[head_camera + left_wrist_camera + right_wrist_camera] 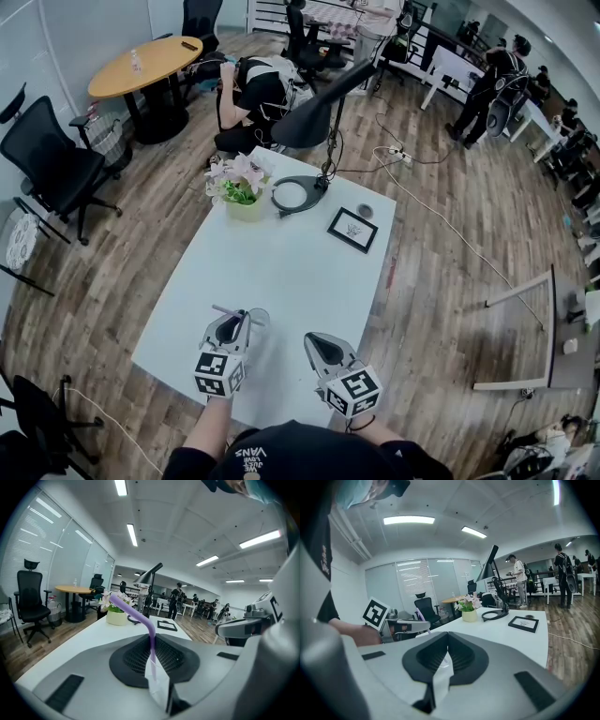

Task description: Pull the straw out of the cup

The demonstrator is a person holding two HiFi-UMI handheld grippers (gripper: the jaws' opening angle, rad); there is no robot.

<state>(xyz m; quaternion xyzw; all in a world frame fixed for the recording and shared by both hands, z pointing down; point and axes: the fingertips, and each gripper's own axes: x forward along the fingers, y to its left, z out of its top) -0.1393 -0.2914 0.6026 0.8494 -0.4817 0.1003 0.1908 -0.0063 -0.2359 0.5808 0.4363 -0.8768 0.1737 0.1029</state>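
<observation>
**Head view with both gripper views; places are given relative to the white table (281,267).**

- **Task things.** A clear plastic cup (257,324) stands upright on the table, close to its near edge and left of its middle. A purple bendy straw (135,614) rises from the cup. Its straight shaft is upright, and its bent top leans away toward the table's far left.
- **Left gripper** (232,320). It hangs over the table's near edge, just beside the cup and pointing slightly downward. Its 2 jaws are drawn in until only a thin slit is left, and they pinch the straw's shaft just below the bend. Below the pinch the shaft runs down into the cup.
- **Right gripper** (448,635). It hovers over the table's near edge, to the right of the cup and apart from it. Its 2 jaws are pressed together at the tips with nothing between them.
- **Other things.**
  - A cream pot of pink and white flowers (244,206) sits at the table's far left corner.
  - A black desk lamp (309,127) stands at the table's far edge.
  - A black picture frame (352,230) lies flat toward the table's far right.
  - Black office chairs (52,164) stand on the wooden floor to the table's left.
</observation>
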